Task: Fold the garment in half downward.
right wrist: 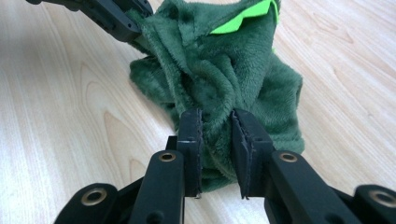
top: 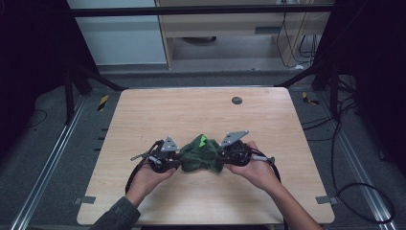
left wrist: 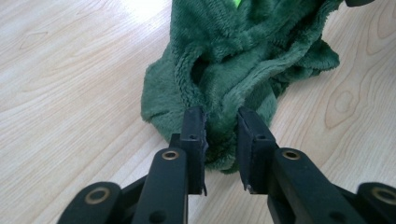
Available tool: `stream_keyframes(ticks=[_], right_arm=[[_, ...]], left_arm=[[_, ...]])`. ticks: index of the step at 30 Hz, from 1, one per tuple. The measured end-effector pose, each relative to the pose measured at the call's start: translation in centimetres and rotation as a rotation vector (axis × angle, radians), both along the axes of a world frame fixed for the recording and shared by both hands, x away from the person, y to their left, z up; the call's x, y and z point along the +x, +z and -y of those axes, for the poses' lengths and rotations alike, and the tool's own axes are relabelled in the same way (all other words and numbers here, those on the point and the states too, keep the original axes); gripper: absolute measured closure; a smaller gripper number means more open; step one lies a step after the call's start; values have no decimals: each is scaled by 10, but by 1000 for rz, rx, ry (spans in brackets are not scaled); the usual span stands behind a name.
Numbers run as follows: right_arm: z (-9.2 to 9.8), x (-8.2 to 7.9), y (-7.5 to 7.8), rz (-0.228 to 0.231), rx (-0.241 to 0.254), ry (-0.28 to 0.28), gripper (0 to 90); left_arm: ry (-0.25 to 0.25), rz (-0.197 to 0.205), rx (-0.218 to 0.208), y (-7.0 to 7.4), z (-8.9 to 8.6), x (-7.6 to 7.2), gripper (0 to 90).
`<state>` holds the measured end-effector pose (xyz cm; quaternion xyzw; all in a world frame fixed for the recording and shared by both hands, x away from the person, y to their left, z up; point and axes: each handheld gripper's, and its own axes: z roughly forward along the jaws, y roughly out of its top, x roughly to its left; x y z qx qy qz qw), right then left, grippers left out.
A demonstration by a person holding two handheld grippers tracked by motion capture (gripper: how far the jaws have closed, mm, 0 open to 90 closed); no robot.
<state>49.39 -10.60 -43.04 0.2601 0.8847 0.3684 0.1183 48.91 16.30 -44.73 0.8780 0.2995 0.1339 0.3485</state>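
Note:
A crumpled dark green fleece garment (top: 201,154) with bright green trim (top: 204,140) lies bunched on the wooden table (top: 201,110), between both grippers. My left gripper (top: 178,160) pinches the garment's left edge; in the left gripper view its jaws close on a thick fold of green fleece (left wrist: 222,135). My right gripper (top: 221,157) holds the right edge, and the right gripper view shows a fold of fleece (right wrist: 215,140) squeezed between its jaws. The other gripper's black jaw (right wrist: 114,16) appears at the top left of the right gripper view, touching the cloth.
A small dark round disc (top: 236,100) sits near the table's far edge. Black cables (top: 136,170) trail from each gripper toward the front edge. Bare wood surrounds the garment on all sides.

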Motion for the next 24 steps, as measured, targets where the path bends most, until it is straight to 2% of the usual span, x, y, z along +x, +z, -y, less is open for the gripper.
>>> stream_keyframes(ticks=[13, 24], right_arm=[[4, -11, -9, -14, 2, 2, 719], [6, -18, -14, -23, 3, 3, 703]], left_arm=[[6, 11, -1, -3, -3, -9, 676], [8, 0, 2, -8, -6, -12, 669]])
